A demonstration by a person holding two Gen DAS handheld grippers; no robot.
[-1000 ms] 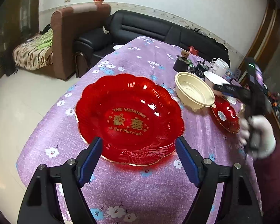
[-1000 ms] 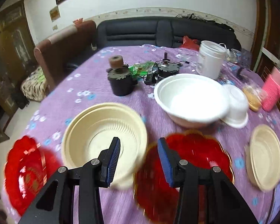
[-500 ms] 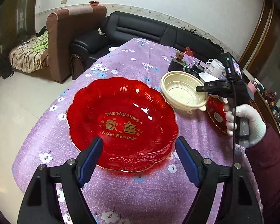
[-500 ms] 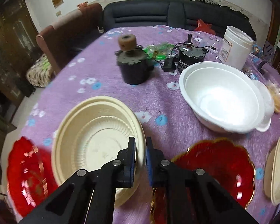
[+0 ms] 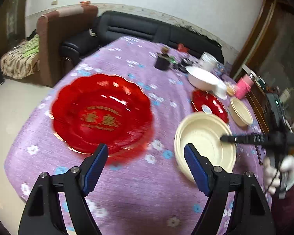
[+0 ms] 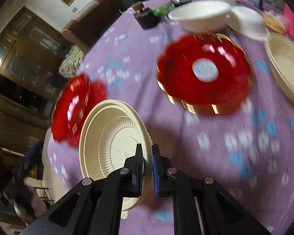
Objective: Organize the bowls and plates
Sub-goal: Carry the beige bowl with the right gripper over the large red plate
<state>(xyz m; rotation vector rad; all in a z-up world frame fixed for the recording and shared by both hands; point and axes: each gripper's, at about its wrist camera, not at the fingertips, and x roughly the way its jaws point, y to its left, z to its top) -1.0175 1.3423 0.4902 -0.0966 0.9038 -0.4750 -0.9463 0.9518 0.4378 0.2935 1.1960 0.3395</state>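
**Cream bowl pinched at its rim above a flowered purple tablecloth**

The right gripper [image 6: 147, 162] has its jaws pressed together on the rim of a cream bowl [image 6: 107, 137], one pad inside the wall and one outside. In the right wrist view the bowl fills the lower left of the frame, and appears to be lifted clear of the purple tablecloth [image 6: 215, 146], though blur makes that hard to confirm. In the left wrist view the same bowl sits at centre right, with the gripper reaching over it from the right edge, held by a white-gloved hand [image 5: 280, 172].

The left gripper [image 5: 146, 162] stands spread wide at the bottom of its frame, nothing between its blue pads. Just beyond it, centre left, lies a large red plate [image 5: 102, 115] with gold lettering.

A smaller red plate [image 6: 203, 74] with a pale round centre lies in the upper middle of the right wrist view. A second cream bowl [image 6: 286, 68] sits at the right edge, beside it. Behind the small plate stands a white bowl [image 6: 200, 15], with a white lid-like piece touching its right side. A dark sofa [image 5: 147, 31] runs along the wall at the top of the left wrist view.
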